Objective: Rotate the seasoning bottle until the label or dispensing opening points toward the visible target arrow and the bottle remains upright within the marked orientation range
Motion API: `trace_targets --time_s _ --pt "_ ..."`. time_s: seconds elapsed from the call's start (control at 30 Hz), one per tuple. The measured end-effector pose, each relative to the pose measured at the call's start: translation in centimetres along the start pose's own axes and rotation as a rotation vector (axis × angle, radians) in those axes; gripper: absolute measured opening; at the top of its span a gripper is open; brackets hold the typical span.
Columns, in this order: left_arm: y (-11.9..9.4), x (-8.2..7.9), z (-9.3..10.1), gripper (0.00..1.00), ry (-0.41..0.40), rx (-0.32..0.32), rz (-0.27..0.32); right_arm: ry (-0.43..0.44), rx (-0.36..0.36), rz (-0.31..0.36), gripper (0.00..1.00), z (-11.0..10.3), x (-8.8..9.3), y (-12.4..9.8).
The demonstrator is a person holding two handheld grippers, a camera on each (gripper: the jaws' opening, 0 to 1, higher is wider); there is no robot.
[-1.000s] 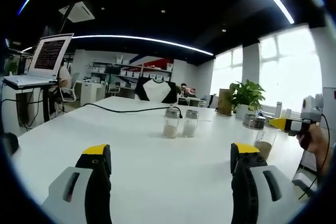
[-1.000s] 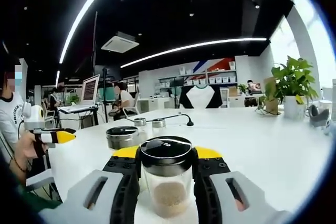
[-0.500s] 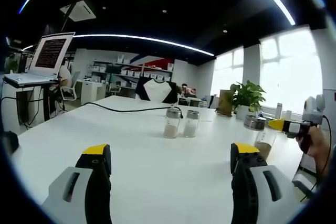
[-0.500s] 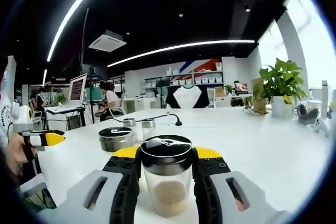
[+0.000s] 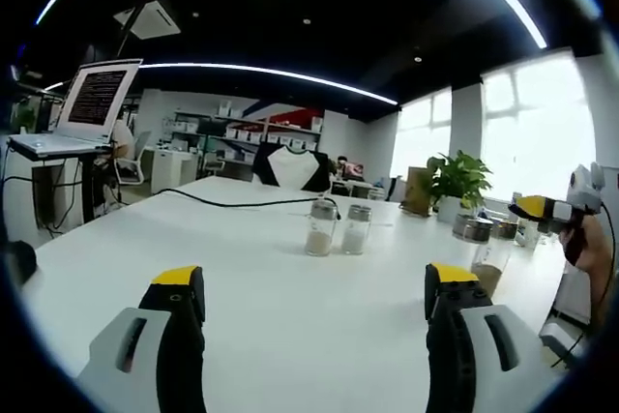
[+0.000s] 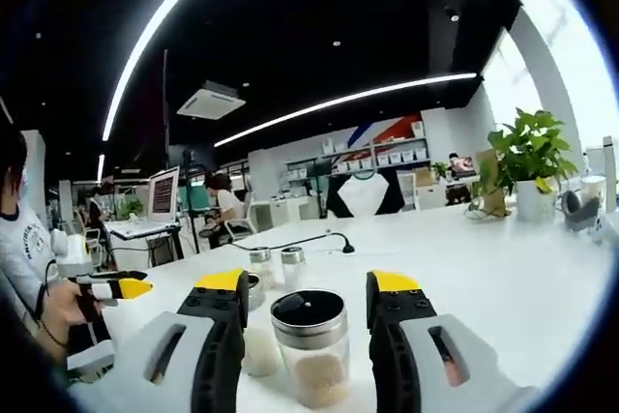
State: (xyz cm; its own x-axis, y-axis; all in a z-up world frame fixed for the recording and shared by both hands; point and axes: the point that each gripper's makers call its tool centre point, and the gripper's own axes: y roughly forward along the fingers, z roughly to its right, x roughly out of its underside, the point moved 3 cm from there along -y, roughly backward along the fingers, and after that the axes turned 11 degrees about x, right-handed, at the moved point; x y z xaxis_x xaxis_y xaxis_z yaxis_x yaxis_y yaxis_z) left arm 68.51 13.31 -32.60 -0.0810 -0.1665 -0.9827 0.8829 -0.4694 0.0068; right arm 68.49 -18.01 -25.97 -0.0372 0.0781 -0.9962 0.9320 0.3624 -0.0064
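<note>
Two small glass shakers with silver caps (image 5: 336,227) stand upright side by side near the middle of the white surface (image 5: 242,268) in the left gripper view, with a black cable (image 5: 242,203) running across the surface behind them. The left hand-held gripper (image 5: 314,297) hovers low over the surface with its yellow-tipped jaws spread wide and nothing between them. To its right in that view stands the clear glass seasoning bottle with a dark metal lid (image 5: 488,253), holding tan granules, and just beyond it the right hand-held gripper (image 5: 542,210) shows, held by a person's hand (image 5: 588,253). In the right gripper view the same seasoning bottle (image 6: 311,345) stands upright on the surface between the jaws of the right hand-held gripper (image 6: 306,302), which are parted with a visible gap on each side of the bottle, so it is released. A second, similar jar (image 6: 253,336) sits just behind and left of it, partly hidden by the left jaw. The two small shakers (image 6: 276,263) show farther back. At the left edge of this view the left hand-held gripper (image 6: 121,287) appears in a person's hand. A green potted plant (image 6: 530,157) stands on the surface to the right, and an open laptop on a stand (image 5: 82,108) stands off to the left
</note>
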Motion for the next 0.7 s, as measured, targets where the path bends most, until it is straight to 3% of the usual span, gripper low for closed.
trace_targets --time_s 0.13,0.2,0.23,0.3,0.53,0.67,0.7 --pt "-0.2 -0.3 -0.1 1.0 0.002 -0.004 0.008 -0.119 -0.071 -0.045 0.5 0.4 -0.1 0.1" --pt "-0.3 -0.4 -0.3 1.0 0.001 -0.011 0.01 -0.105 -0.175 -0.063 0.52 0.2 -0.2 0.1" --pt "-0.3 -0.4 -0.3 1.0 0.001 -0.012 0.01 -0.092 -0.274 -0.079 0.53 -0.3 -0.1 0.0" --pt "-0.2 -0.3 -0.3 1.0 0.0 -0.012 0.008 -0.083 -0.402 -0.097 0.54 -0.5 0.4 -0.2" --pt "0.0 -0.3 0.2 1.0 0.007 -0.001 0.003 -0.093 -0.444 -0.124 0.66 1.7 1.9 0.9" --pt "0.1 -0.1 0.7 1.0 0.008 0.013 -0.003 -0.072 -0.6 -0.13 0.62 1.0 2.8 0.8" --pt "0.1 -0.1 0.8 1.0 0.011 0.016 -0.005 -0.069 -0.593 -0.138 0.62 1.1 3.1 1.0"
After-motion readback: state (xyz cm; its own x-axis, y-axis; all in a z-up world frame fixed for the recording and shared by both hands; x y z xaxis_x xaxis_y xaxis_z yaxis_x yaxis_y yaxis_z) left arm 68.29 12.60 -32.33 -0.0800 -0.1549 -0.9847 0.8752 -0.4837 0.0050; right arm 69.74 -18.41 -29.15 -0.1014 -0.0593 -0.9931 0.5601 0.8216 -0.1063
